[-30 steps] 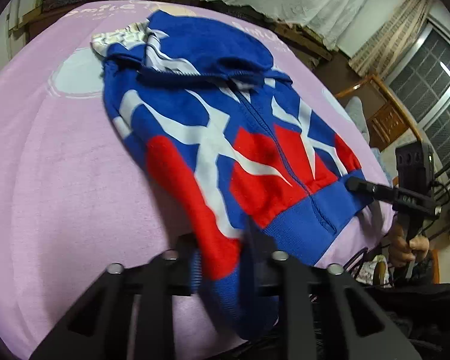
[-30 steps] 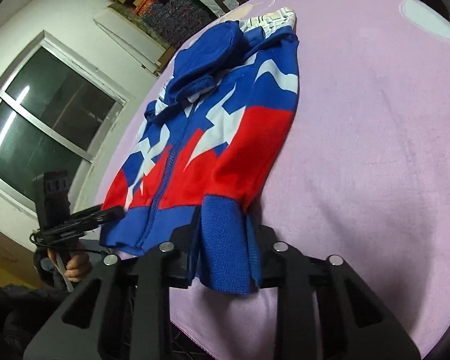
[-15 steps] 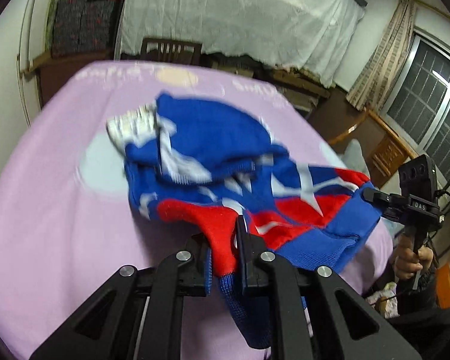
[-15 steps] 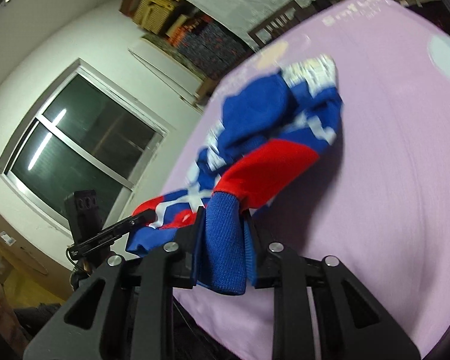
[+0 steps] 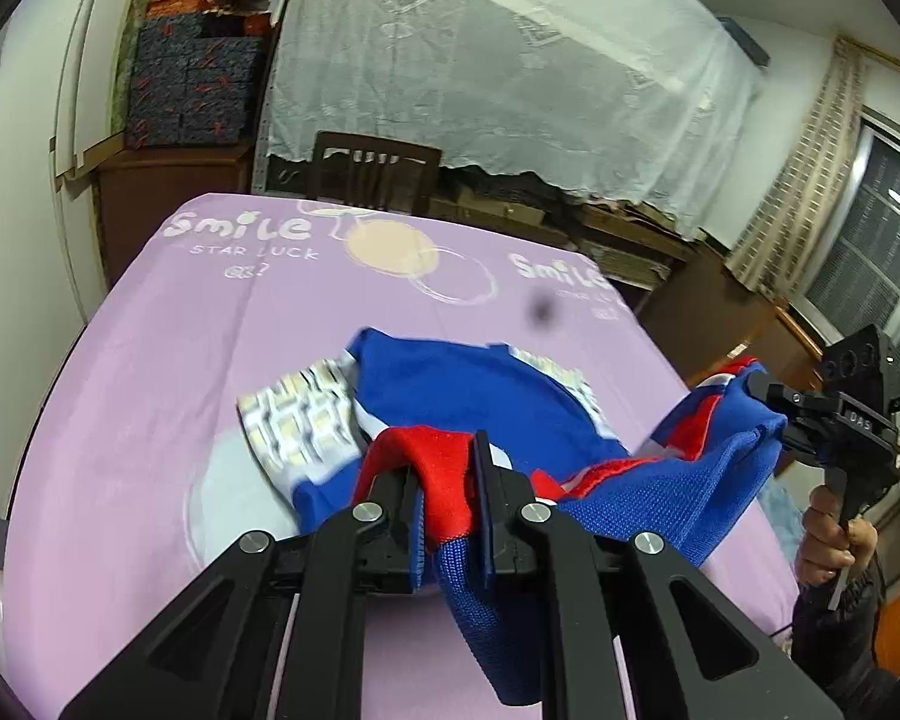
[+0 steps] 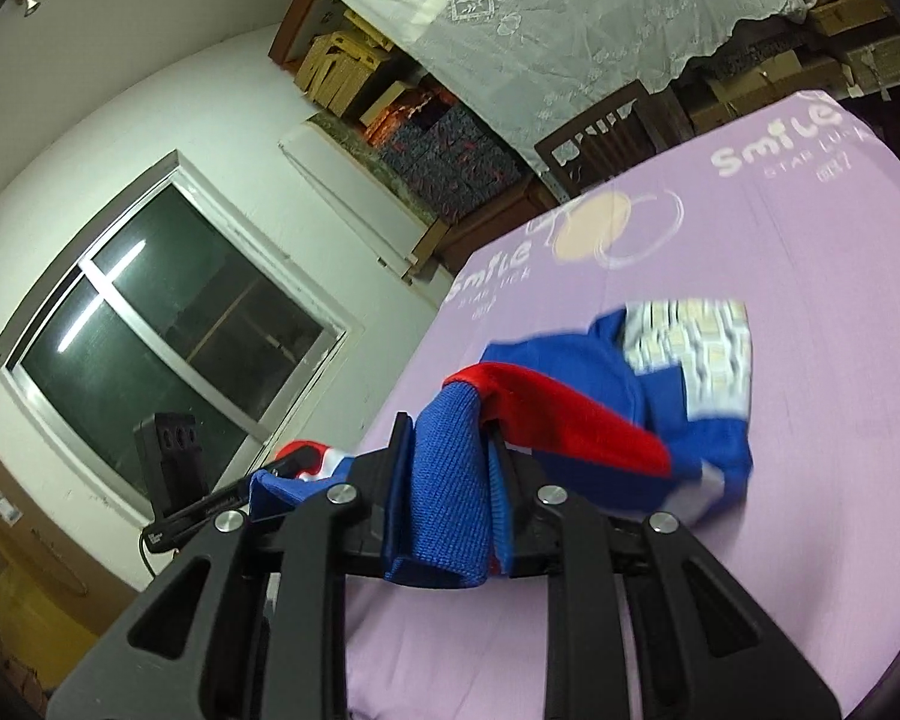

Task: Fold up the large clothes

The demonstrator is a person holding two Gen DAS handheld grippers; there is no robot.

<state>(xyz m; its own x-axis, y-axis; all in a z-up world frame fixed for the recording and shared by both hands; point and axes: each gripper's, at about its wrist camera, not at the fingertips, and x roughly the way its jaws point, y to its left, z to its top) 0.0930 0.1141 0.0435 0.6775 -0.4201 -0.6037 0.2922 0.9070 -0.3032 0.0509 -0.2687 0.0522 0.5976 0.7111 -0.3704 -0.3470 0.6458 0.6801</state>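
A blue, red and white zip hoodie (image 5: 462,396) lies on the pink sheet. My left gripper (image 5: 447,480) is shut on its left hem corner, red and blue knit bunched between the jaws. My right gripper (image 6: 450,450) is shut on the other blue ribbed hem corner. Both hold the hem lifted above the sheet and over the hoodie's upper part. The hood (image 6: 687,342), with its checked lining, rests on the sheet. In the left wrist view the right gripper (image 5: 810,414) shows at the right with blue hem in it. In the right wrist view the left gripper (image 6: 270,474) shows at the left.
The pink sheet (image 5: 150,372) with "Smile" print covers the table. A wooden chair (image 5: 372,171) stands at its far end. A white lace cloth (image 5: 510,72) hangs over stacked boxes behind. A window (image 6: 168,336) is at one side.
Both grippers have risen and carried the hem forward toward the hood. The hoodie's lower half has left the sheet and now drapes over its upper half.
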